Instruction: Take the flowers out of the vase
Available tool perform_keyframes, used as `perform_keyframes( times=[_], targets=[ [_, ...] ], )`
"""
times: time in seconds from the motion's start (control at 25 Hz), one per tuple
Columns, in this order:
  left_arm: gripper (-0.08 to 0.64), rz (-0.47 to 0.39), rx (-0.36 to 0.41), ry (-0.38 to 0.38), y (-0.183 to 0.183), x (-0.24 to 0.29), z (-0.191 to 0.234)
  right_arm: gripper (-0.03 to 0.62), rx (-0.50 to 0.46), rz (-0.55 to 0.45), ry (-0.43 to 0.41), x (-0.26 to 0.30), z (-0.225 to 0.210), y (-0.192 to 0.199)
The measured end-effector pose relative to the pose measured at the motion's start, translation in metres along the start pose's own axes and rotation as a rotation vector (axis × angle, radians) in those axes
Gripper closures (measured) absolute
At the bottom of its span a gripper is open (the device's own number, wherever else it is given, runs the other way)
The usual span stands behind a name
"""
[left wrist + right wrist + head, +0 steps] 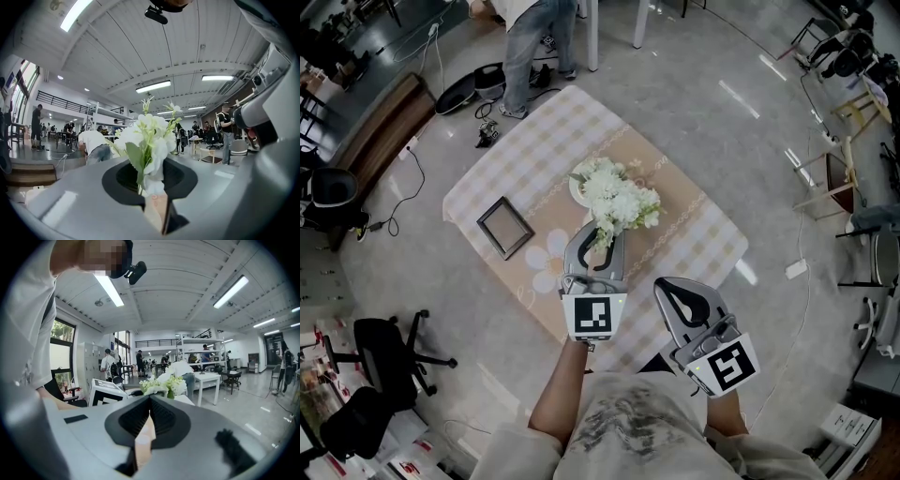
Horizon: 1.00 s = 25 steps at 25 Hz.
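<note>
**Left gripper pinched the bouquet stems**

The grey left gripper (pixel 600 234) had its jaws nearly together, clamped on the stems of the white flowers with green leaves (pixel 619 199), which stood at its 12 o'clock above the checked-cloth table (pixel 703 234). The grey right gripper (pixel 671 287), at 4 o'clock, was closed and empty.

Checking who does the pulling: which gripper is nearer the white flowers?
Left. The left gripper grips the flowers by their stems; the right gripper hangs apart, nearer the person, jaws together, empty.
</note>
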<state>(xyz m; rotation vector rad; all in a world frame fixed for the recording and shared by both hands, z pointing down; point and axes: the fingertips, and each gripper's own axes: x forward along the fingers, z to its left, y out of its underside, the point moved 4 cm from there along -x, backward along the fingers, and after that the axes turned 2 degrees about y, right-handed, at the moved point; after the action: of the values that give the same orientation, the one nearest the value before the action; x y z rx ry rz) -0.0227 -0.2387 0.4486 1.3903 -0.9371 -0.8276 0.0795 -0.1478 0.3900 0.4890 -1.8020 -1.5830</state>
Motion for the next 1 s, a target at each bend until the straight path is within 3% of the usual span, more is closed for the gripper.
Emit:
perform_keyframes(
  times=[0.2, 0.88, 1.0],
  targets=[
    [0.485, -0.014, 0.033, 0.003, -0.007, -0.003, 0.0, 0.577, -0.001, -0.009, -0.007, 0.0, 0.003, -0.002],
    [0.489, -0.034, -0.001, -0.02, -0.034, -0.016, 0.0, 0.577, -0.012, -0.044, -0.015, -0.005, 0.011, -0.01],
    [0.491, -0.036, 0.044, -0.011, -0.04, -0.018, 0.0, 0.577, -0.014, -0.05, -0.016, -0.006, 0.012, -0.012]
  ],
)
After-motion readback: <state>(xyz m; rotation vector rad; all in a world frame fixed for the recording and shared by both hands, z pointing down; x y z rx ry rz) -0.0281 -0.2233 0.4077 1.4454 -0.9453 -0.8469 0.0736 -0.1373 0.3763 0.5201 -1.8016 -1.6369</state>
